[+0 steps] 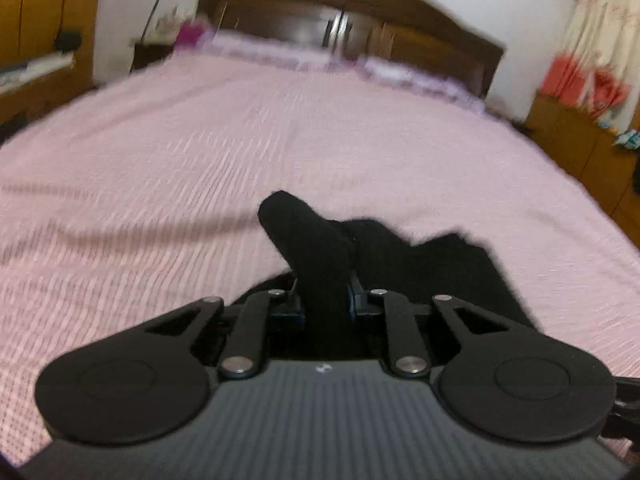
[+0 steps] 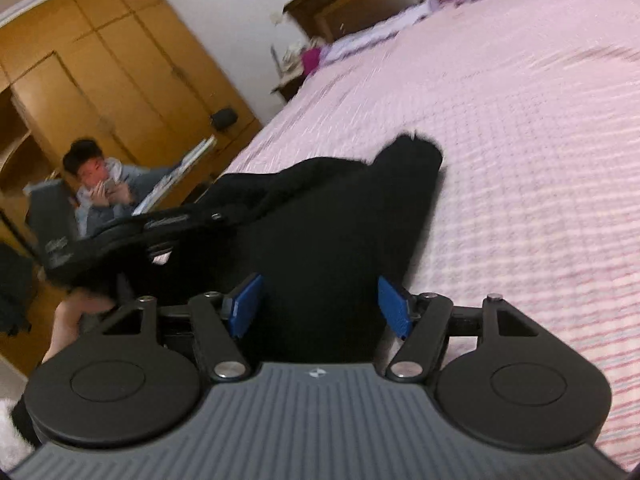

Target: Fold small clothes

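Pinching one black garment (image 1: 320,248) in my left gripper (image 1: 325,300); right gripper (image 2: 320,308) gapes wide, empty; no legible writing.

Dim, warm indoor light; both views smeared by motion blur; fisheye bending curves the pink textured bedspread (image 1: 280,152) at the edges; the black cloth garment (image 2: 320,240) shows no detail.
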Demonstrator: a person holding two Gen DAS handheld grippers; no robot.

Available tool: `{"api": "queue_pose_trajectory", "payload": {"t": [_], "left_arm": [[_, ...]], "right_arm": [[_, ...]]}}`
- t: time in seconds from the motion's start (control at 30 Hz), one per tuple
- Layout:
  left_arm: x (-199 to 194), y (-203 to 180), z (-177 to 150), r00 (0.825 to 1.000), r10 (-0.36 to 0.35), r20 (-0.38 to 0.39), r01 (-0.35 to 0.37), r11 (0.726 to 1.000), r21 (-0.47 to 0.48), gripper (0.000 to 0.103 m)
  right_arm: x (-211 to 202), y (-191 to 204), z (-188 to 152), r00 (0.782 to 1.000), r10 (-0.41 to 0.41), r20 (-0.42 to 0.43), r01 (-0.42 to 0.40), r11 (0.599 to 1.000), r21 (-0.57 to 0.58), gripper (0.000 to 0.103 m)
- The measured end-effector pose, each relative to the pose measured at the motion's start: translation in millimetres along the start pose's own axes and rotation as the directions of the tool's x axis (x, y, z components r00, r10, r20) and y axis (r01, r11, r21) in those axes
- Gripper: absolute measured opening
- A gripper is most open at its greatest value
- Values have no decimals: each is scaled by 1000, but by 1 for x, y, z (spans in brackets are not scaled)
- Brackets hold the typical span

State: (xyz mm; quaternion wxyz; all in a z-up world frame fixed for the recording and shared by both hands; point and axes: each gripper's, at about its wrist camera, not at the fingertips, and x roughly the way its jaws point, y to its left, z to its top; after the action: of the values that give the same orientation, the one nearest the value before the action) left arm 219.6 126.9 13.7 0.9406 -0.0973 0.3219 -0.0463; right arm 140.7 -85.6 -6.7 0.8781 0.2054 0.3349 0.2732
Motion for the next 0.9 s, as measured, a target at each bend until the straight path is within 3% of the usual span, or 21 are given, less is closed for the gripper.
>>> {"api": "queue_pose_trajectory", "payload": {"t": [0.03, 0.1, 0.17, 0.4, 0.5, 0.6, 0.7, 0.9], "left_arm": [[4, 5, -4, 1000, 1, -19, -1, 1000, -15, 27], [4, 11, -11, 999, 36, -15, -37, 998, -53, 51], [-1, 15, -15, 998, 62, -8, -63, 995, -74, 62], [-38, 18, -17, 1000, 12, -10, -14, 990, -139, 62], [-58, 17, -28, 1000, -24, -15, 23, 993, -119, 66], [-63, 18, -38, 998, 31, -57, -35, 996, -81, 66], [-60, 26, -48, 991, 93, -91, -99, 993, -63, 75], [-66, 36, -52, 991, 81, -105, -94, 987, -130, 75]], "right_arm": [[4, 4, -3, 1000, -14, -1, 14, 1000, -20, 72], [8, 10, -7, 999, -49, 2, 49, 997, -66, 73], [11, 11, -10, 998, -58, -8, 57, 996, -69, 74], [7, 5, -8, 998, -47, -30, 46, 998, -39, 74], [1, 8, -12, 999, -42, -29, 40, 998, -46, 74], [-2, 11, -18, 998, -46, -34, 45, 998, -50, 74], [-2, 12, -24, 997, -60, -56, 57, 997, -57, 74], [-2, 12, -31, 994, -76, -83, 70, 995, -66, 77]]}}
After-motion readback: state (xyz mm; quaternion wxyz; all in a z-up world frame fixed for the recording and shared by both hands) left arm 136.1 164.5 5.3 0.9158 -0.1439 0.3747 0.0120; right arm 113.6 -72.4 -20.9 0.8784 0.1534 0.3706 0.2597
